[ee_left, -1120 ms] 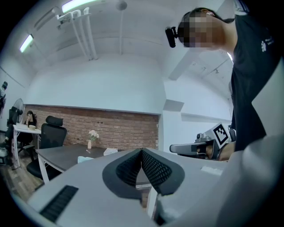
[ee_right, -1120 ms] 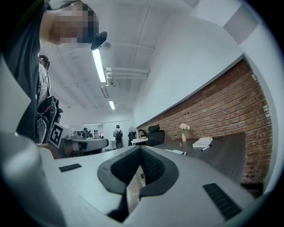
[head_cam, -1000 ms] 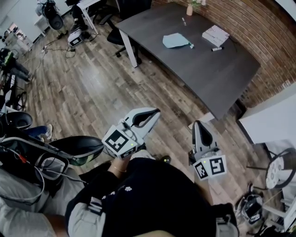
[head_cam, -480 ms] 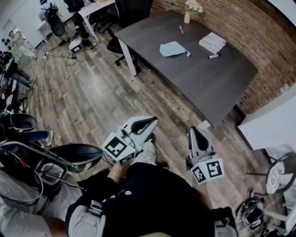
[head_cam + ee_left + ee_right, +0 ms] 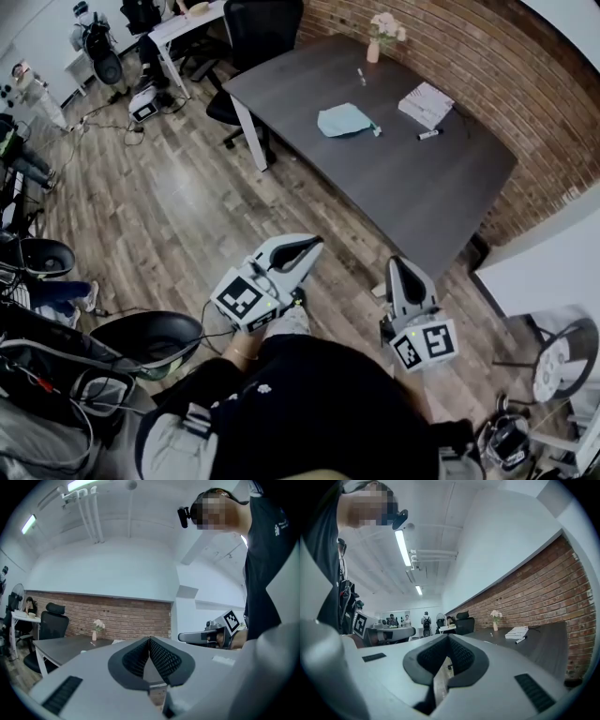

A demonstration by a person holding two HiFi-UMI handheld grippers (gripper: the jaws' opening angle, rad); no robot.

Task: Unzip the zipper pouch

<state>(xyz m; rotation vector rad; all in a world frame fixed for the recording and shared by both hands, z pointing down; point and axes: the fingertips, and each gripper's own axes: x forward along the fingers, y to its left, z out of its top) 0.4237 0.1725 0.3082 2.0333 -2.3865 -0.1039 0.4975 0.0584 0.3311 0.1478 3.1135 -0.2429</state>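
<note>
blue pouch lies on the dark table, both grippers shut

the zipper pouch [image 5: 344, 120] is light blue. it lies flat on the dark table [image 5: 422, 197], out in the open part of the top, with nothing touching it. a marker [image 5: 428, 134] and a white book [image 5: 427, 101] lie near it on the right. a thin pen [image 5: 361, 77] lies behind it. a little vase with flowers [image 5: 379, 39] stands at the far edge, close to the brick wall [image 5: 497, 75].

a black office chair [image 5: 262, 28] stands at the table's far left end. a white desk [image 5: 187, 19] stands behind the chair. the wood floor [image 5: 169, 206] runs across the rest of the room, with black gear and wires along its left side. the ceiling is white with long lights [image 5: 402, 545]. a few people [image 5: 408, 619] stand far off at the back of the room.

the left gripper [image 5: 309, 244] and the right gripper [image 5: 401, 265] are side by side over the floor, well apart from the table and the pouch. both point level toward the table. each one has its jaws pressed together with nothing in between.
</note>
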